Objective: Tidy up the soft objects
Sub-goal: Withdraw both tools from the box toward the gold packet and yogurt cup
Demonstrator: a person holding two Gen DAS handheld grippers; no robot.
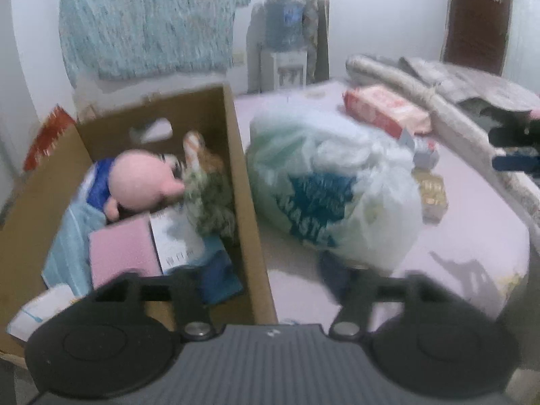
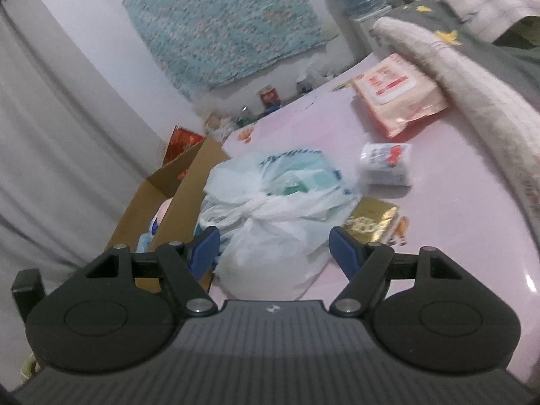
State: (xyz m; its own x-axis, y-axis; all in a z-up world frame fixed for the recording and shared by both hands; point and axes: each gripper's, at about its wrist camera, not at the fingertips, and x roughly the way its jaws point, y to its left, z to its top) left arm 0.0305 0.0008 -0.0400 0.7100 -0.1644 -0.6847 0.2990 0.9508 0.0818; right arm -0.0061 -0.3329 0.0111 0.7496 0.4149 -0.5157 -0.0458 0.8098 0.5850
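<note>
Right gripper (image 2: 273,248) stands with jaws apart around the knotted white plastic bag (image 2: 270,216), pads not pressing; left gripper (image 1: 266,280) also apart, empty, above the box edge. Bag lies on the pink bed (image 2: 455,209) just beside the cardboard box (image 1: 243,168), long axis roughly away from the gripper, knot up. Box already holds a plush doll (image 1: 141,182) and cloths; judged partway, with bag, wipes pack (image 2: 398,94) and small packets still out.

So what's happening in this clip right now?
A person is sorting soft things on a pink bed with a handheld tool in each hand. The cardboard box already holds a pink plush toy and other soft items. The right tool is open, lined up on the tied white plastic bag beside the box, not gripping it. The left tool is also open and empty. A wipes pack and small packets lie loose on the bed.
</note>
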